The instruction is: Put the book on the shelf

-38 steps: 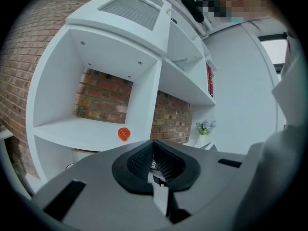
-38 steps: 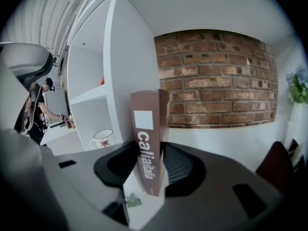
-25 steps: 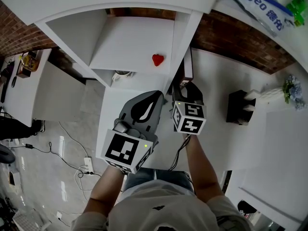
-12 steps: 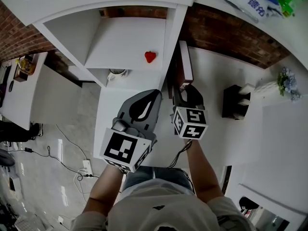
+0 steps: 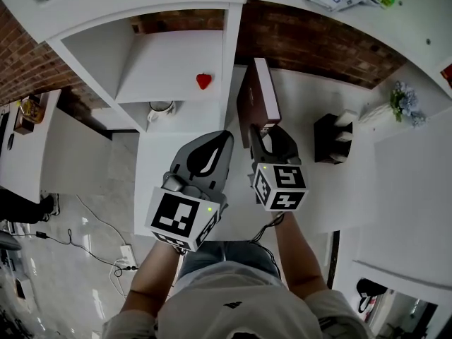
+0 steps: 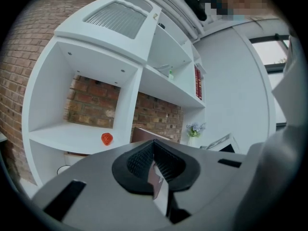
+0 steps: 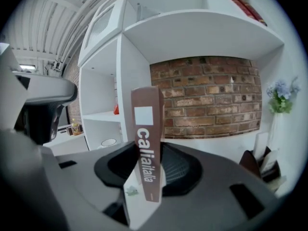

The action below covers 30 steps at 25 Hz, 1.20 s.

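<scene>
A brown book with a white page edge stands upright in my right gripper, which is shut on its lower end. In the right gripper view its spine rises between the jaws, white lettering facing me. The book hangs just right of the white shelf unit's side wall. An open cubby lies to its left. My left gripper hovers beside the book's lower left with its tips together and nothing gripped. In the left gripper view the book peeks over the jaws.
A small red strawberry-like object sits on the cubby board, a white cup on the level below. A black holder and a flower vase stand on the white counter to the right. Brick wall backs the shelves.
My right gripper has lifted the book and carried it forward, so more of it shows beside the shelf wall. The left gripper has moved along slightly.
</scene>
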Each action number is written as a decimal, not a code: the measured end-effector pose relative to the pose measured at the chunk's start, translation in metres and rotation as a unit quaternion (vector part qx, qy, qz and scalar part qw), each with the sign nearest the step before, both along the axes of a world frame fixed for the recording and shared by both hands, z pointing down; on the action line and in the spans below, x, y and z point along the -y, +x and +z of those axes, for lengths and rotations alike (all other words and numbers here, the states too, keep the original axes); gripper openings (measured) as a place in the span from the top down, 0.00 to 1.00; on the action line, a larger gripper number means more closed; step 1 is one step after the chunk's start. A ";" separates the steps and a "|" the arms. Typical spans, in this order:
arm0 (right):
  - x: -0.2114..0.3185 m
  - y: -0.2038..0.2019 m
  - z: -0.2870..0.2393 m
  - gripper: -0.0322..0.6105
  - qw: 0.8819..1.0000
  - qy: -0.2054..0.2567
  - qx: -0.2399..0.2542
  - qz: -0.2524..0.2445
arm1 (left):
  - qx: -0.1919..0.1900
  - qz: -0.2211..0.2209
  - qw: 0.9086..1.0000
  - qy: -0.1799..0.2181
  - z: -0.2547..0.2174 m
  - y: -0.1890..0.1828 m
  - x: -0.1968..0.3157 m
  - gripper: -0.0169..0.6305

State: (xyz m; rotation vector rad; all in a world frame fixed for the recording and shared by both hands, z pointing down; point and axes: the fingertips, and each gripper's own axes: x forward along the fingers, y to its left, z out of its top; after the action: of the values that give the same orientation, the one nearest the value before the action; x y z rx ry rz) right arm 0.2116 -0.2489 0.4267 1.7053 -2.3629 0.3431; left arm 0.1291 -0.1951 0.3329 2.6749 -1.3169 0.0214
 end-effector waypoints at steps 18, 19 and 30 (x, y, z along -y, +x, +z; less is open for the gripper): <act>-0.081 0.007 -0.045 0.71 0.999 0.024 0.003 0.025 | -0.001 0.043 0.999 0.032 -0.023 0.004 -0.063 0.96; -0.086 0.007 -0.048 0.71 0.999 0.025 0.002 0.025 | -0.002 0.045 0.998 0.034 -0.024 0.004 -0.068 0.96; -0.128 -0.012 -0.068 0.71 0.999 0.035 0.004 0.010 | -0.009 0.035 0.998 0.049 -0.035 -0.013 -0.104 0.96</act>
State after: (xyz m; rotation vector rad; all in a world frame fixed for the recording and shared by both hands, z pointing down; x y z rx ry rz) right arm 0.1995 -0.1206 0.3587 1.7626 -2.3930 0.2733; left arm 0.1157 -0.0909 0.2978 2.7941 -1.2508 -0.0587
